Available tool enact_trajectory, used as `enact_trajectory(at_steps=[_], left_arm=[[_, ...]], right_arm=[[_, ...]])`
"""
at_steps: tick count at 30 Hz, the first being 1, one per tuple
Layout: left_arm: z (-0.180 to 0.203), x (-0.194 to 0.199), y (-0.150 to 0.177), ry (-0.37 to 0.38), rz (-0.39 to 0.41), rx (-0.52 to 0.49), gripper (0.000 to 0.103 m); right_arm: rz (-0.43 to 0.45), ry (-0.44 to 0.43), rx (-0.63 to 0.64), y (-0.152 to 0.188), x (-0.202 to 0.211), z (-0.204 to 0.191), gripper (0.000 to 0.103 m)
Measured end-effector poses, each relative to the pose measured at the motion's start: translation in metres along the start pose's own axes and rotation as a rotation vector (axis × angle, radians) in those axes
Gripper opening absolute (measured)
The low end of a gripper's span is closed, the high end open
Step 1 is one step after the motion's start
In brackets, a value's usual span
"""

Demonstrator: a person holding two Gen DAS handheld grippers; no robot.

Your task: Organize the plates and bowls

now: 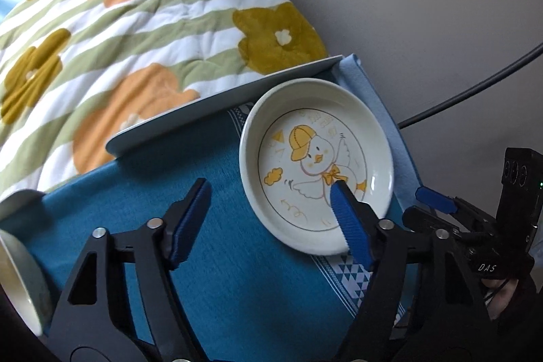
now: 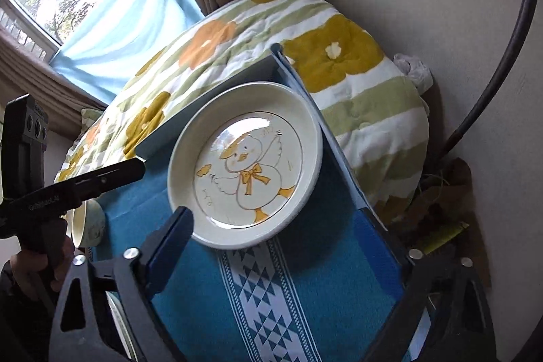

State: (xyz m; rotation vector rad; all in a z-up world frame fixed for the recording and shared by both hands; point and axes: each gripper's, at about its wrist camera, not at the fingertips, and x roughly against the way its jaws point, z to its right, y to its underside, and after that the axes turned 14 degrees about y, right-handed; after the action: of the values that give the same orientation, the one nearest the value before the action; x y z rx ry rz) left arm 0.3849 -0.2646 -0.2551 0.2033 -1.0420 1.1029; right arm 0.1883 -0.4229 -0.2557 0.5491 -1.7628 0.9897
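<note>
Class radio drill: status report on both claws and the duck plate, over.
Left claw open, one finger over duck plate. Right claw open, near plate. Plate flat on blue cloth. Bowl off left.

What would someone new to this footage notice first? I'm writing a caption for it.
The cream plate with a cartoon duck in a yellow cap catches the eye first, lying on a teal tablecloth near the table's far corner. Behind it spreads a striped quilt with big orange and mustard flowers. Both open grippers frame the plate: the left gripper from one side, the right gripper from the other.
</note>
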Motion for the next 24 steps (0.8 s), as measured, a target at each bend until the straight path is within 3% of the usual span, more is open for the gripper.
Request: enact_trajectory(at_steps=[2,5,8,11,13,15,18,24], left_arm=[[-0.008,-0.016,-0.007,-0.005,-0.028,0.014,0.050],[-0.013,-0.031,-0.014,-0.021,-0.050,0.010,0.048],[-0.016,-0.039,-0.019,-0.039,-0.063,0.005,0.033],[-0.018,-0.043,-0.022,-0.047,-0.071,0.004,0.031],[-0.019,-0.046,-0.024,-0.053,-0.079,0.004,0.019],[-0.021,-0.049,-0.024,-0.071,-0.078,0.002,0.013],[-0.019,-0.052,-0.022,-0.094,-0.072,-0.024,0.010],[-0.015,-0.052,-0.020,-0.120,-0.069,-0.039,0.010]], right_arm=[[-0.053,-0.030,-0.033,-0.002,-0.017,0.005,0.067],[-0.096,-0.042,-0.047,-0.002,-0.034,0.005,0.058],[-0.102,-0.048,-0.067,-0.004,-0.042,0.005,0.048],[-0.098,-0.048,-0.071,-0.008,-0.046,0.004,0.033],[-0.101,-0.053,-0.081,-0.008,-0.049,0.004,0.029],[-0.102,-0.045,-0.091,-0.008,-0.052,0.006,0.021],[-0.097,-0.042,-0.111,-0.009,-0.055,0.011,0.016],[-0.090,-0.049,-0.101,-0.008,-0.052,0.009,0.016]])
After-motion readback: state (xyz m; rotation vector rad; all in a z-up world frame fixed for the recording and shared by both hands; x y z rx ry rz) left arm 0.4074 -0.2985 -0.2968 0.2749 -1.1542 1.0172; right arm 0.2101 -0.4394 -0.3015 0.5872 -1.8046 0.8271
